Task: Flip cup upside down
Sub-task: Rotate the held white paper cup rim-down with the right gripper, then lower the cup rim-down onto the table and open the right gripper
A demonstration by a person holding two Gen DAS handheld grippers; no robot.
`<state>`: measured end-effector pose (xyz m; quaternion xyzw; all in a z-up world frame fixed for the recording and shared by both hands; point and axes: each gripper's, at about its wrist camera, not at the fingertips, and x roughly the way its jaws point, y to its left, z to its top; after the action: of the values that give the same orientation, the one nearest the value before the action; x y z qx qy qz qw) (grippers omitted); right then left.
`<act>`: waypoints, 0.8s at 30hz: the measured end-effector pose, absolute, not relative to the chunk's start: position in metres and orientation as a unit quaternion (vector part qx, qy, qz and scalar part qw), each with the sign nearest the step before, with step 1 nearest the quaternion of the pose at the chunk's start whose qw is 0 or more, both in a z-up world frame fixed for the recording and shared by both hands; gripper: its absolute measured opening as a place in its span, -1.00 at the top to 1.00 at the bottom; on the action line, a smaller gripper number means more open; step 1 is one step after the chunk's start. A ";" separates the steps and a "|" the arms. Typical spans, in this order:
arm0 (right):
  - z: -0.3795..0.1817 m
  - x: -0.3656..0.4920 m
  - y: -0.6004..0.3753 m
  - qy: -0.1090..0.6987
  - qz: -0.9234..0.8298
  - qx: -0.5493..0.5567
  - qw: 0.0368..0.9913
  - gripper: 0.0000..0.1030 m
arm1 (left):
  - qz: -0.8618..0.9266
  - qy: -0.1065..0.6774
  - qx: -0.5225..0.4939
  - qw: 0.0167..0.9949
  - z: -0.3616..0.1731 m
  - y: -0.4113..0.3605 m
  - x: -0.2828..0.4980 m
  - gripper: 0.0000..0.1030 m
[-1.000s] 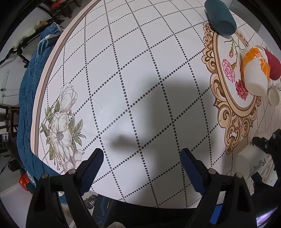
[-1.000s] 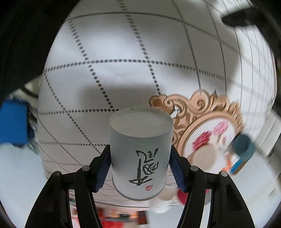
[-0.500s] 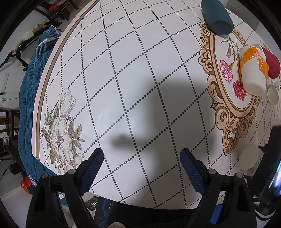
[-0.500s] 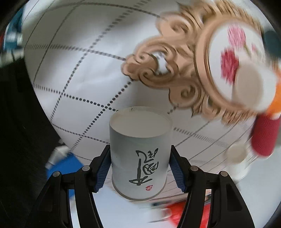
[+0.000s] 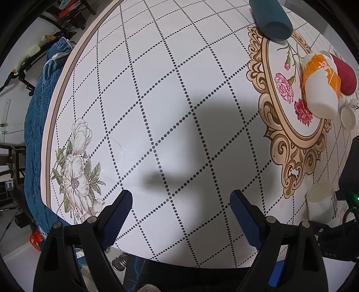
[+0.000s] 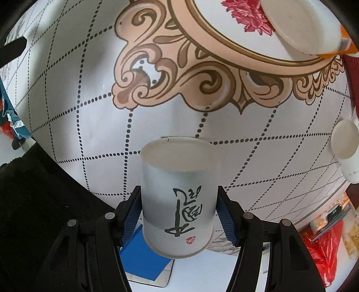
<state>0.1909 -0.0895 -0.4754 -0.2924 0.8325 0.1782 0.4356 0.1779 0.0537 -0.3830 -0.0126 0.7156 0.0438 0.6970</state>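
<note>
A white paper cup (image 6: 178, 195) with black calligraphy is held between the blue pads of my right gripper (image 6: 179, 215). The gripper is shut on its sides. The cup's flat bottom points away from the camera toward the table and its rim points toward me. It also shows at the right edge of the left wrist view (image 5: 322, 200), near the table's front edge. My left gripper (image 5: 180, 215) is open and empty above the white dotted tablecloth (image 5: 157, 101).
A teal cup (image 5: 271, 19), an orange-and-white cup (image 5: 319, 87), a red cup (image 5: 345, 75) and a small white cup (image 5: 347, 113) lie at the right around the ornate gold frame print (image 5: 289, 139). The table edge runs along the left, with blue fabric (image 5: 38, 125) beyond.
My right gripper has swung with the cup, so the gold frame print now fills its view. The left gripper has barely moved.
</note>
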 end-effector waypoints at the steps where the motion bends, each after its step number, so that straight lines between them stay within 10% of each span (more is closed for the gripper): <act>1: -0.474 0.191 -0.090 0.832 0.178 -0.291 0.438 -0.28 | 0.043 0.716 -0.012 0.697 -0.383 0.053 0.178 -0.73; 18: -0.456 0.200 -0.115 0.826 0.156 -0.274 0.467 -0.54 | 0.033 0.714 0.006 0.699 -0.379 0.042 0.178 -0.73; 24: -0.453 0.192 -0.112 0.820 0.152 -0.266 0.484 -0.24 | 0.028 0.714 0.013 0.699 -0.378 0.033 0.178 -0.73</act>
<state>0.1922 -0.1122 -0.4531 -0.2657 0.8195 0.1524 0.4843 0.1776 0.0326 -0.3780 0.0128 0.7142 0.0282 0.6992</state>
